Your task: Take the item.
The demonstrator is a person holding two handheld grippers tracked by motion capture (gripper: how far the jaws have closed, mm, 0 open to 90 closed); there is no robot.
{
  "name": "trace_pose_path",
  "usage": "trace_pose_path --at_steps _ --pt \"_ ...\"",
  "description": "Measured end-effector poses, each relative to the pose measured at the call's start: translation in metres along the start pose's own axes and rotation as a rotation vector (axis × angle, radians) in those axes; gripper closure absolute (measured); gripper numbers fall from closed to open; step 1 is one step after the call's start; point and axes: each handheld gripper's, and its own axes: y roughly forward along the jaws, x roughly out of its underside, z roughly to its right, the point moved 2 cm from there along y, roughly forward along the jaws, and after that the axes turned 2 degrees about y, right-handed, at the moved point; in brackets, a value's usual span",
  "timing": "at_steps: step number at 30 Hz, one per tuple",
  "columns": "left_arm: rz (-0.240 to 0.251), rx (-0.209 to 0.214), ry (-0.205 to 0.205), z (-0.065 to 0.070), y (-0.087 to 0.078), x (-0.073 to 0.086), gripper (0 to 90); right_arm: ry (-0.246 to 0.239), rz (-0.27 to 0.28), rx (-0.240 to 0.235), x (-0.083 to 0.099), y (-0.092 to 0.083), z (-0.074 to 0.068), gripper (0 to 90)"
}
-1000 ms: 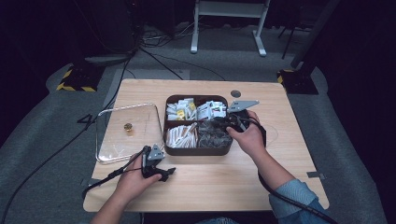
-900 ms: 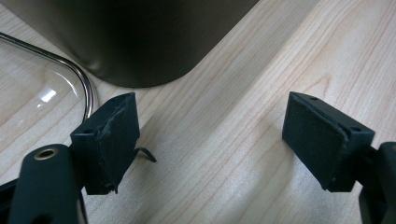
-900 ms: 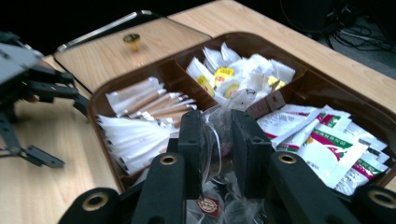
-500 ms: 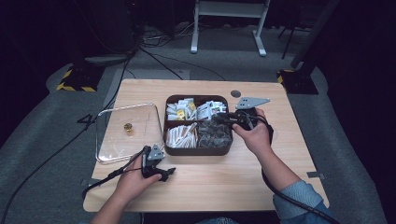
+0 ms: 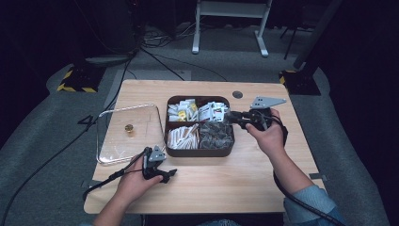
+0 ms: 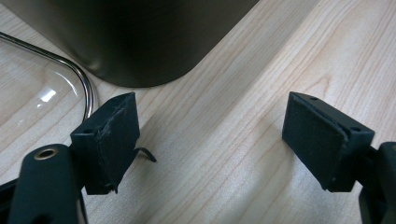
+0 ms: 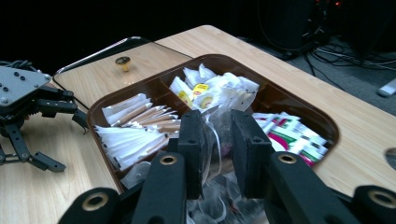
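Packet (image 7: pixel 215 140) pinched in right tool (image 7: pixel 218 140) over crowded tray (image 5: pixel 197 150); left tool (image 6: pixel 210 144) spread wide beside glass lid (image 5: pixel 113 141).

A wooden table (image 5: pixel 263 176) stood on grey carpet (image 5: pixel 47 141), with a dark round grommet (image 5: pixel 237 94) near its far right corner. By the table's left edge lay a clear glass lid (image 5: pixel 113 134) with a small gold knob (image 5: pixel 128 127), just beside a brown tray (image 5: pixel 197 152) of 4 compartments set at the middle toward the far edge, holding white sachets, paper sticks and clear packets. Beyond the far edge a white metal stand (image 5: pixel 230 21), black cables (image 5: pixel 160 52) and 2 yellow-and-black striped bases (image 5: pixel 75 80) sat on the floor.
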Motion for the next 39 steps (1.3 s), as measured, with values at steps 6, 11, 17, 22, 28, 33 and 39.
trace_pose_path --at_steps 6,11,17,22,28,33,39 --pt "0.001 0.000 -0.002 0.000 0.000 0.000 19.3 0.014 0.013 0.039 0.004 -0.024 0.010 75.1" --pt "-0.002 -0.012 -0.013 0.001 0.000 0.000 19.4 0.031 0.020 0.074 0.008 -0.044 0.021 75.1" --pt "-0.001 -0.013 -0.010 0.001 0.000 0.000 19.9 0.043 0.024 0.107 0.015 -0.063 0.031 75.1" --pt "-0.001 -0.014 -0.009 0.001 0.000 0.000 19.8 0.053 0.029 0.133 0.019 -0.077 0.039 75.1" --pt "-0.001 -0.013 -0.010 0.001 0.000 0.000 19.7 0.062 0.041 0.158 0.023 -0.095 0.045 75.1" --pt "0.000 -0.015 -0.016 0.002 0.000 0.000 19.7 0.074 0.036 0.176 0.031 -0.108 0.049 75.0" --pt "0.000 -0.015 -0.016 0.002 0.000 0.000 19.7 0.089 0.026 0.193 0.041 -0.117 0.054 75.0"
